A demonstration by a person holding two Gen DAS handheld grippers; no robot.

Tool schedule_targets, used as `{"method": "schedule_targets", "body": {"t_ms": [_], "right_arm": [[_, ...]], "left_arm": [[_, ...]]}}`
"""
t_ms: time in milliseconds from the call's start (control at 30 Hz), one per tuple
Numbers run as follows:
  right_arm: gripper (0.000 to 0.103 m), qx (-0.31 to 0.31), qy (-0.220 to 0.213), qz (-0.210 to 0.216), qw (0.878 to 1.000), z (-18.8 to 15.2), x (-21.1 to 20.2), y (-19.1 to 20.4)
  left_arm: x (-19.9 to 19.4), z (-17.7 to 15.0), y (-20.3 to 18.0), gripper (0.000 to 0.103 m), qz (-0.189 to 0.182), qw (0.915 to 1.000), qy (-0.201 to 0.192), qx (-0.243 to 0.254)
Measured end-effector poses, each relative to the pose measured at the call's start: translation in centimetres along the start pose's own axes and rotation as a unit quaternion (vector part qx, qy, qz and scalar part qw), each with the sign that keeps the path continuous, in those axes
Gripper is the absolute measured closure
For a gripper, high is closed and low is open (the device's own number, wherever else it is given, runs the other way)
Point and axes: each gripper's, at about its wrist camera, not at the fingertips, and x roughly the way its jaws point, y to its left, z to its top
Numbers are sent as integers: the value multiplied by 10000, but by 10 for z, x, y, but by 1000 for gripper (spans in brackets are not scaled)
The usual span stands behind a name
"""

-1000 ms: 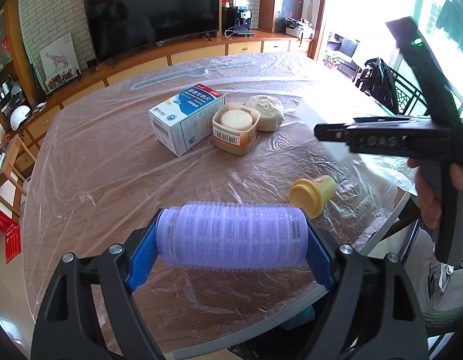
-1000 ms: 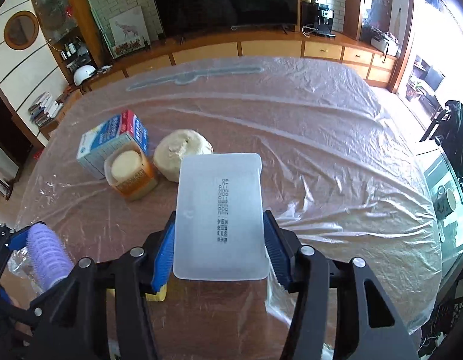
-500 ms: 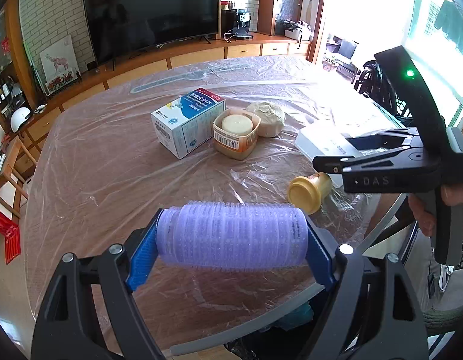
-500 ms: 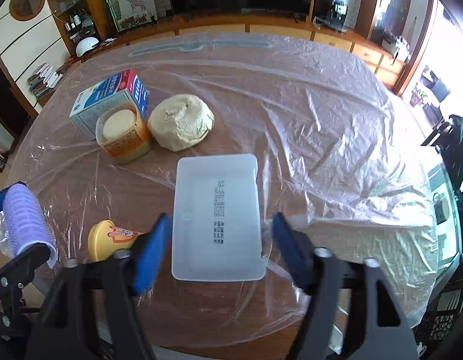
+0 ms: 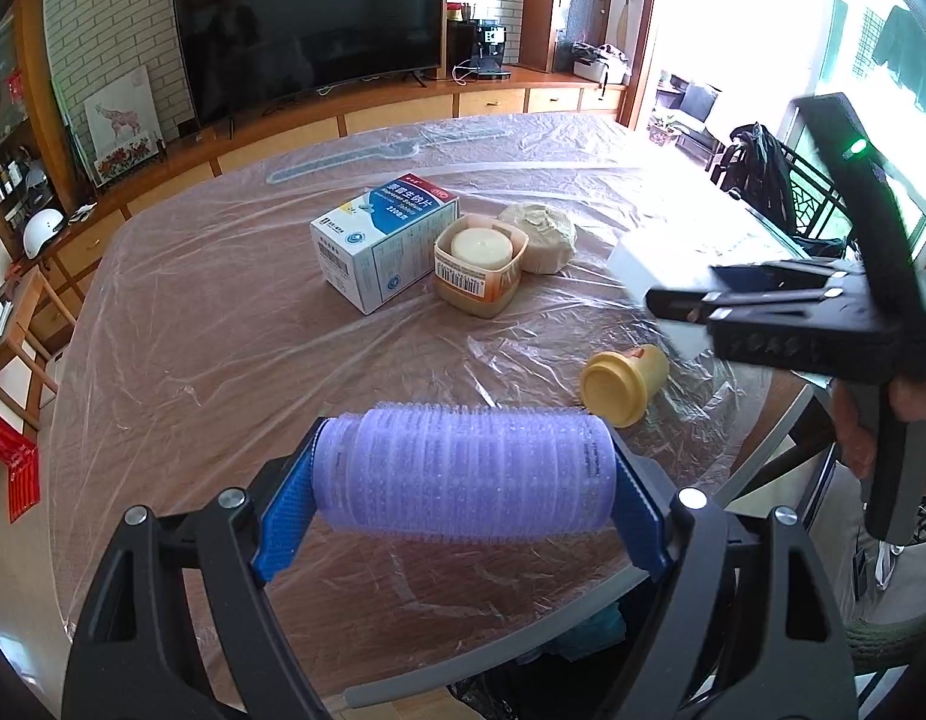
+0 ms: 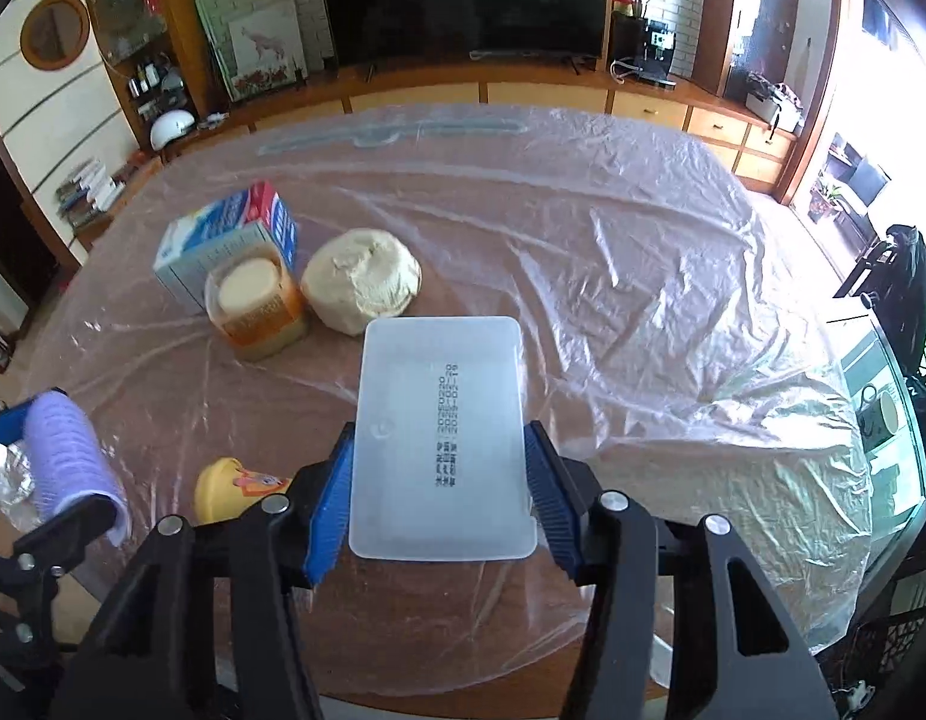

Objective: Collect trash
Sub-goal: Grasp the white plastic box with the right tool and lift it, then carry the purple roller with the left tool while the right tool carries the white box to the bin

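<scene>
Two pieces of trash are now gripped, one in each of our grippers. Half a second ago the right gripper stood open around the white plastic tray, which lay on the surface; its jaws have just been closing, and now the blue pads press on both long sides of the tray. We judge this as a re-grip, so the tray is ready to be carried to the bin. The left gripper has not changed: it clamps the purple ribbed bottle by its two ends, above the near edge of the surface. Both grippers point steeply downward. The yellow cup, the medicine box, the orange tub and the beige lump are not yet collected.
</scene>
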Motion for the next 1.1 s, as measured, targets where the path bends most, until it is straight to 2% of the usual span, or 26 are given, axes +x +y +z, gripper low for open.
{"method": "schedule_targets", "body": {"t_ms": [233,667,1100], "right_arm": [[50,58,-260,315,9991,4,-29,-5],[50,-201,-190,1108,9935,-28,-76,2],[50,-646,-80,1510,9864,-67,-114,6]], "left_arm": [[-1,0,0,19,33,10000,-44,-44],[-29,-4,-12,19,98,9997,-210,48],[-56,-30,-36,19,-8,9995,-200,229]]}}
